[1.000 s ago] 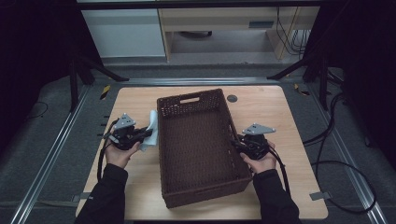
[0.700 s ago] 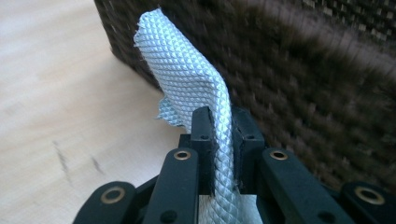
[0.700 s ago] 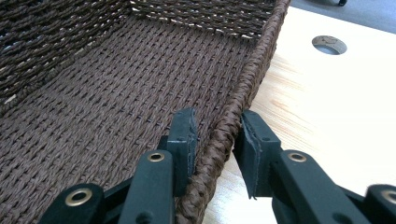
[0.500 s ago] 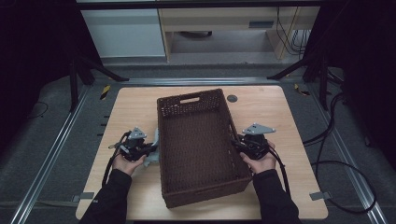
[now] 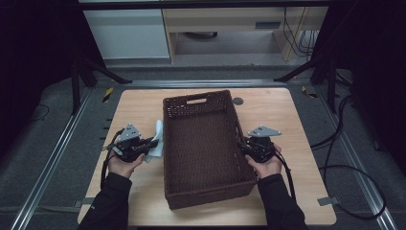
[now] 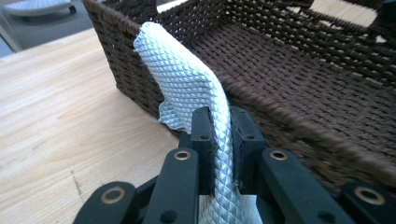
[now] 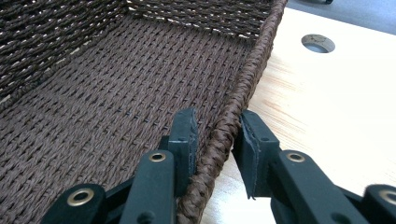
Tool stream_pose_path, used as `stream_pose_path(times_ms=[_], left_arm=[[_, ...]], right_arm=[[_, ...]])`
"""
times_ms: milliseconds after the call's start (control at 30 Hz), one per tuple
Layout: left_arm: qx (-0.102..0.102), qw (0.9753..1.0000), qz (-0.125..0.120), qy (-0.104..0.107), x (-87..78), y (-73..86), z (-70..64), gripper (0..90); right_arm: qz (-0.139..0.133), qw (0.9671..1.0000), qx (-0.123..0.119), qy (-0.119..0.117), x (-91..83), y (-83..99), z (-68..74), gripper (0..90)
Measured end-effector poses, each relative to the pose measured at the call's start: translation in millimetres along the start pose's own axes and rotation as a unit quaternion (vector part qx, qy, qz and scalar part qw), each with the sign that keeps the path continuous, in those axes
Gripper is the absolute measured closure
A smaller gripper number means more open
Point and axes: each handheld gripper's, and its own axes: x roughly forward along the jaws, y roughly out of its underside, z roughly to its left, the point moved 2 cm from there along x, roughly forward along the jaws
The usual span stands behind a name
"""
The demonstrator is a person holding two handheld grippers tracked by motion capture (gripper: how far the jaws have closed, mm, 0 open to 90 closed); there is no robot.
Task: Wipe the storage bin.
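Tongs check: our left gripper [image 6: 219,135] is pinched tight on the white cloth [image 6: 187,84] beside the basket [image 5: 206,143]; our right gripper [image 7: 217,133] straddles the basket's rim, jaws narrowly apart.

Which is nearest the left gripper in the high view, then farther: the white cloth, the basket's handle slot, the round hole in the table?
1. White cloth, held in the left gripper.
2. Handle slot, basket's far wall.
3. Round hole, far right of the basket.
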Motion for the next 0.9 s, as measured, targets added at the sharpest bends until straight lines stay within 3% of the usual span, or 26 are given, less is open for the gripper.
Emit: stream_pose_path(times_ms=[167, 267, 400, 533, 633, 733, 900], left_arm=[[0.003, 0.9993, 0.037, 0.001, 11.8, 12.8, -1.7, 80.7], [-0.004, 0.9985, 0.054, 0.006, 18.8, 22.0, -1.2, 80.8], [-0.005, 0.9966, 0.082, 0.01, 26.1, 34.4, -3.2, 80.8], [0.0, 0.9948, 0.101, 0.014, 28.9, 41.9, -8.1, 80.8], [0.005, 0.9952, 0.096, 0.014, 25.5, 40.7, -11.3, 80.8], [0.003, 0.9972, 0.074, 0.015, 17.1, 34.8, -11.6, 80.8], [0.01, 0.9995, 0.028, 0.013, -1.9, 19.2, -14.4, 80.8]], right_arm=[[-0.003, 1.0, 0.0, 0.002, -0.5, 0.1, 0.3, 67.1], [-0.005, 0.9999, -0.001, 0.009, -1.1, -0.2, -0.9, 60.5], [-0.018, 0.9998, 0.002, 0.011, -5.2, -1.7, -1.8, 54.5], [-0.025, 0.9996, 0.005, 0.007, -11.1, -2.6, -2.8, 54.1], [-0.02, 0.9998, 0.01, -0.003, -13.5, -1.2, -3.4, 58.6], [-0.015, 0.9998, 0.011, -0.011, -12.1, -1.6, -0.7, 65.7], [-0.009, 0.9998, 0.017, 0.011, -9.0, -2.8, 3.3, 70.6]])
